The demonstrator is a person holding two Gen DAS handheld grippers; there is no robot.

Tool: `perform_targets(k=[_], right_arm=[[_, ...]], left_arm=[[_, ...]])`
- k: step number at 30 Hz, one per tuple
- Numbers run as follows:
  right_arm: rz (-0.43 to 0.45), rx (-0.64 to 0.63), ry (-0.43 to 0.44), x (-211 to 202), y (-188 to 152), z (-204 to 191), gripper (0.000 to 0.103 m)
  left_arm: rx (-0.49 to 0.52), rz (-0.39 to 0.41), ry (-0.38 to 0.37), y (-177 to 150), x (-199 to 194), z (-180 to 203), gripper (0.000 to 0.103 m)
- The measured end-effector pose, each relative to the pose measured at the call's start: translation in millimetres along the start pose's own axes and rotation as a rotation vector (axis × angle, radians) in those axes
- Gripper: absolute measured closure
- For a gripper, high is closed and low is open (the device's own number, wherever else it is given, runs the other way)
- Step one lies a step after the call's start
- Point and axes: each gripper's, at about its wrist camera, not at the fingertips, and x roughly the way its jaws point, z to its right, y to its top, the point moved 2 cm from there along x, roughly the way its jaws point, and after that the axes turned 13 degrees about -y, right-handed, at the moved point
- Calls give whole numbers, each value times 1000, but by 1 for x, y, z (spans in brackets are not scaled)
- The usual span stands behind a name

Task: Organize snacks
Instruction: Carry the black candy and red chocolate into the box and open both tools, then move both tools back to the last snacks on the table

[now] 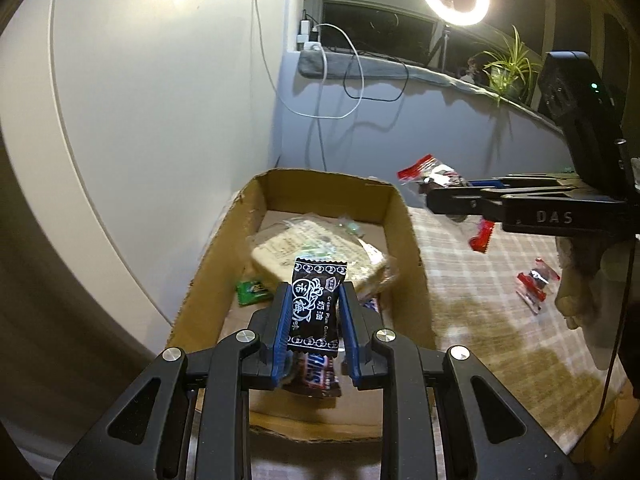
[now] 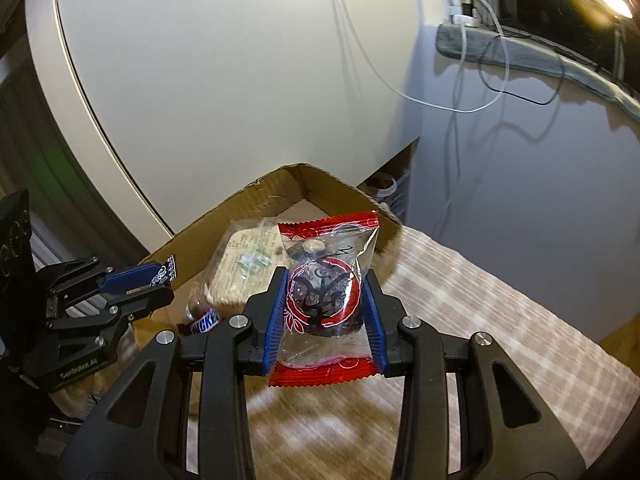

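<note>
In the left wrist view our left tongs (image 1: 314,314) are clamped on a black flat candy wrapper with white printing (image 1: 316,308), its blue pads pressing the wrapper's two long edges and holding it upright over the open brown cardboard box (image 1: 404,216); inside that box, at twelve o'clock from the candy, lies a pale square cracker pack in clear film (image 1: 320,256), with a small green sweet packet (image 1: 252,290) at nine o'clock and a brown Snickers bar (image 1: 316,376) at six o'clock, partly hidden beneath the tongs; at two o'clock from the box we see our right tongs (image 1: 440,190) reaching in from the side, closed on a clear pouch with red sealed ends holding dark fruit pieces (image 1: 434,174); at four o'clock, well apart from the box, a second small red-and-clear snack pack (image 1: 536,284) rests on the pale checked cloth covering the worktop (image 1: 472,280); in the right wrist view the right tongs (image 2: 326,308) grip that red-ended pouch (image 2: 326,300) by its sides, held above the cloth (image 2: 500,320) just beside the box's near corner (image 2: 264,196); at nine o'clock the left tongs (image 2: 158,280) show the black wrapper (image 2: 166,274) pinched at their tip, with the cracker pack (image 2: 244,268) and the Snickers bar (image 2: 206,320) visible in the box between the two.
</note>
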Motion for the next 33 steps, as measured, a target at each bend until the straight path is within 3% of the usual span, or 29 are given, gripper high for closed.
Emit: perform_targets(k=[9,19,20,22,27,28,33], right_arm=[[-43,-20,-1,31,7,-15,66],[-47,-42,-10,34,11,-23,64],[-45,-43,-10,33,11,-23,61],[-36,-46,-16,31,12,-23,49],[-6,-45,-29,22,13,-23,25],[-3,-43,-30,21,14,-22,21],[-7,-47,-40,16,13,-20,20]], left_arm=[[-13,-6,12,-1,5,-10,81],[-11,-1,18,1,6,-10,79],[-11,-2,19,2,6,-10,77],[-9,2,24,2,5,-10,62],[-1,12,38,2,3,-7,39],[3,17,40,2,3,-6,38],[12,22,47,3,1,-2,35]])
